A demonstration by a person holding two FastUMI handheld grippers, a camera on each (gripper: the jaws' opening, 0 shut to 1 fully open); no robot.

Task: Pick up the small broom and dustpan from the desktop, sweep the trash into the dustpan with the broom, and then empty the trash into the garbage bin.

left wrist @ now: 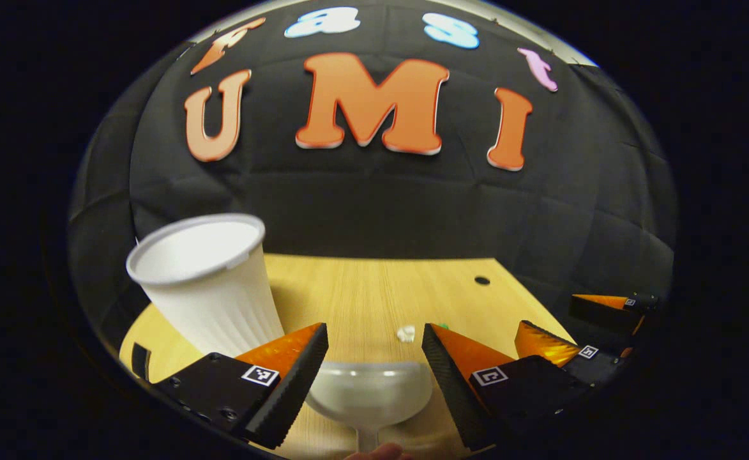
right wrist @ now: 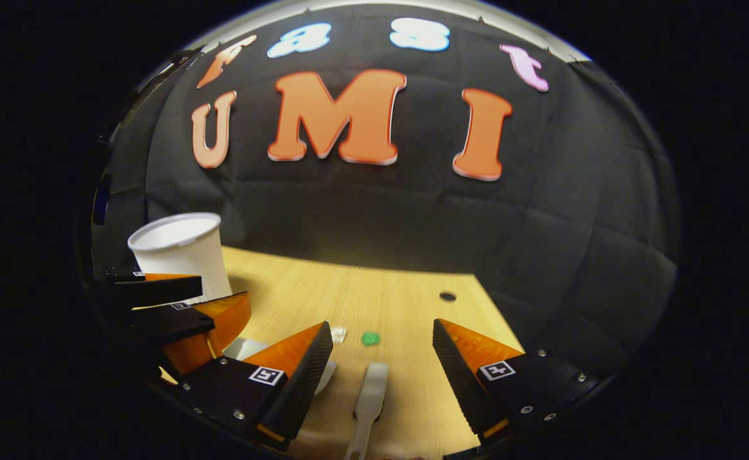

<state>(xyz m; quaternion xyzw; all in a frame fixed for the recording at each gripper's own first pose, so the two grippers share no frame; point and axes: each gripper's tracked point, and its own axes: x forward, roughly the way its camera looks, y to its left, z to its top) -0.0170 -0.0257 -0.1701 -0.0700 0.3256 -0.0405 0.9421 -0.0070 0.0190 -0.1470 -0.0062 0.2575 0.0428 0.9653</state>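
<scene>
A translucent white dustpan [left wrist: 368, 391] lies on the wooden table [left wrist: 355, 287], low between the fingers of my left gripper [left wrist: 375, 329], which is open and not pressing on it. Just beyond lie a white scrap [left wrist: 406, 333] and a green scrap [left wrist: 443, 326]. In the right gripper view, a slim white broom [right wrist: 369, 393] lies on the table [right wrist: 406, 300] between the fingers of my open right gripper [right wrist: 383, 327]. The green scrap [right wrist: 370, 338] and the white scrap [right wrist: 339, 333] sit just ahead. A white ribbed bin [left wrist: 205, 287] stands upright at the left.
The bin [right wrist: 182, 252] also stands at the back left in the right gripper view, behind the left gripper [right wrist: 224, 292] and the dustpan's edge [right wrist: 243, 348]. The right gripper [left wrist: 546, 314] is on the far right. A small dark hole [left wrist: 481, 280] marks the table's back right.
</scene>
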